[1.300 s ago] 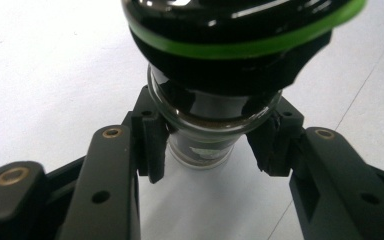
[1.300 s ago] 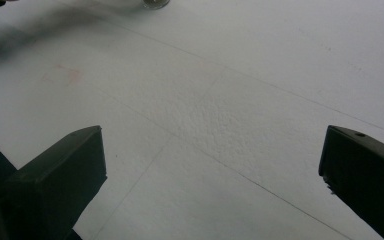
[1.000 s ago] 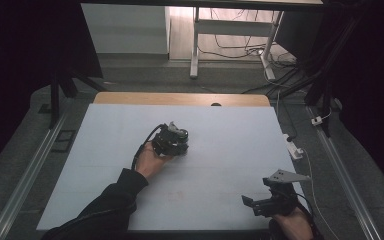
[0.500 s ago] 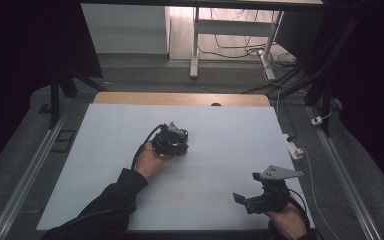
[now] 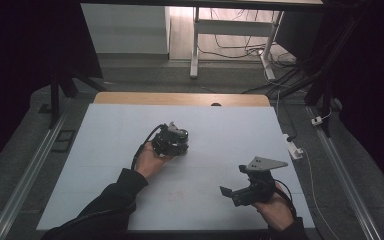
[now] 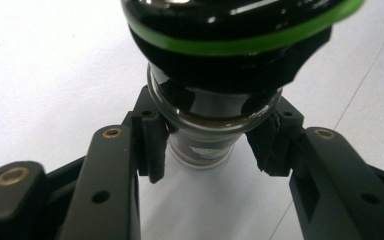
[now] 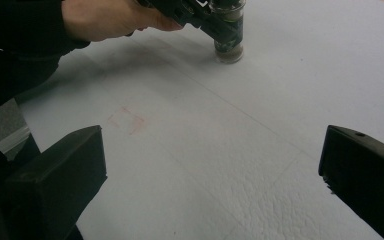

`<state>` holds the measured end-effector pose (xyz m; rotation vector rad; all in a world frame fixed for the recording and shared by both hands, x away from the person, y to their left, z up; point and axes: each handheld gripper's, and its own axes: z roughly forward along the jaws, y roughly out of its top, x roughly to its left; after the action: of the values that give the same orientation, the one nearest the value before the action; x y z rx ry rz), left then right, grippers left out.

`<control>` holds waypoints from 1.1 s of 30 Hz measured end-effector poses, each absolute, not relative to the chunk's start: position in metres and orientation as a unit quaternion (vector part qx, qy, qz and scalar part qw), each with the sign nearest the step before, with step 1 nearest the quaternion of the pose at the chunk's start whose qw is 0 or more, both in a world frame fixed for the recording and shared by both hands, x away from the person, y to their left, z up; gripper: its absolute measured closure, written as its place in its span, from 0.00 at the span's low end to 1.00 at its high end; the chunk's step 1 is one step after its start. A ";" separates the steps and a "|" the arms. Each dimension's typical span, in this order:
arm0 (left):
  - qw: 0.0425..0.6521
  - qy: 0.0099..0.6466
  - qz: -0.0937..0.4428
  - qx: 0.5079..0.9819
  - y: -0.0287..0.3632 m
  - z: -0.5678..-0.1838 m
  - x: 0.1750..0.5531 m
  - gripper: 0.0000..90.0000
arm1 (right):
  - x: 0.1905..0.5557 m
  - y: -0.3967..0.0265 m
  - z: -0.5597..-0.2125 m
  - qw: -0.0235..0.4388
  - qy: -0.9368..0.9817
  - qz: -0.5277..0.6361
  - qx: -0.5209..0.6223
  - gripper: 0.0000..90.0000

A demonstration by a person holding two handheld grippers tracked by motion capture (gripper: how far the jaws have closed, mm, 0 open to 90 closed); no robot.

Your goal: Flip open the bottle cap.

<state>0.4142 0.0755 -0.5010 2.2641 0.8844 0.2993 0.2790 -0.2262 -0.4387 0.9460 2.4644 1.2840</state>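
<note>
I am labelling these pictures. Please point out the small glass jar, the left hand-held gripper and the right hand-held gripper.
small glass jar (image 7: 228, 42): right gripper view, glass side.
left hand-held gripper (image 6: 207, 142): left gripper view, midway between fingertips.
right hand-held gripper (image 5: 232, 192): high view, between its fingertips.

A jar (image 5: 180, 140) stands upright on the table (image 5: 105, 150), left of centre, between the left gripper (image 5: 176, 142) jaws. The right gripper (image 5: 230, 192) sits well apart, near the table's front right edge.

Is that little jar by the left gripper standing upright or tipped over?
Upright. The jar stands on its base on the table, cap on top, between the left gripper's jaws.
</note>
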 end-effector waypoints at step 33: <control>0.340 0.338 0.114 0.870 0.076 -0.501 0.415 0.60 | 0.346 -0.150 -0.445 0.086 0.862 0.408 0.288 0.00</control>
<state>0.4146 0.0759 -0.5011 2.2656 0.8805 0.2962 0.3458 -0.1498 -0.4452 0.8580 2.5694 1.2177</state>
